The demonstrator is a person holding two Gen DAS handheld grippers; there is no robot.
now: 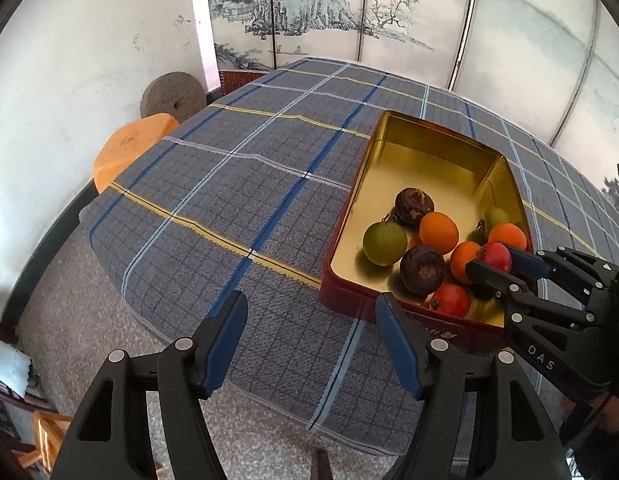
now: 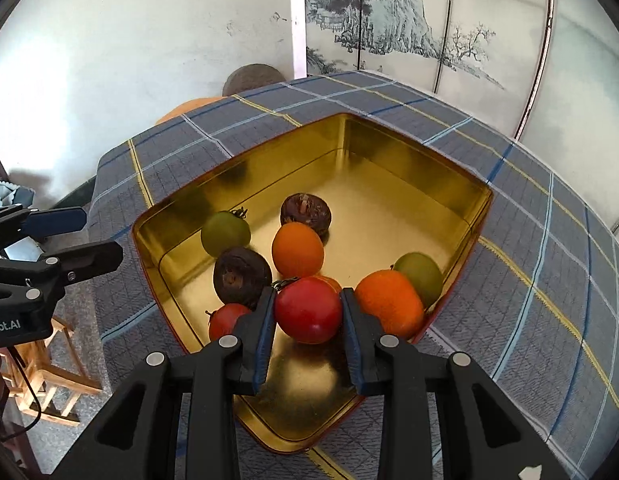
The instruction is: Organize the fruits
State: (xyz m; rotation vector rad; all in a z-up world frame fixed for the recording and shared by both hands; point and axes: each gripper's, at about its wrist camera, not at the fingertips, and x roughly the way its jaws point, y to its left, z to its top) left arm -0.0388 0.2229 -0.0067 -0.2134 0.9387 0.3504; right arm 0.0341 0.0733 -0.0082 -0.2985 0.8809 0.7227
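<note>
A gold-lined tin box (image 1: 413, 148) (image 2: 389, 148) with red outer walls sits on the plaid tablecloth and holds several fruits: green, orange, dark brown and red ones. My right gripper (image 2: 308, 312) is shut on a red tomato (image 2: 308, 309) just above the box's near end; it also shows in the left wrist view (image 1: 495, 261). Another red tomato (image 2: 225, 320) lies at its left. My left gripper (image 1: 311, 312) is open and empty, over the table edge left of the box; it also shows in the right wrist view (image 2: 81, 236).
The plaid-covered table (image 1: 237, 184) extends left and behind the box. An orange stool (image 1: 129, 148) and a round millstone (image 1: 171, 94) stand beyond the table's left edge by the wall. A painted folding screen (image 1: 349, 12) stands behind. A wooden stool (image 2: 49, 372) is on the floor.
</note>
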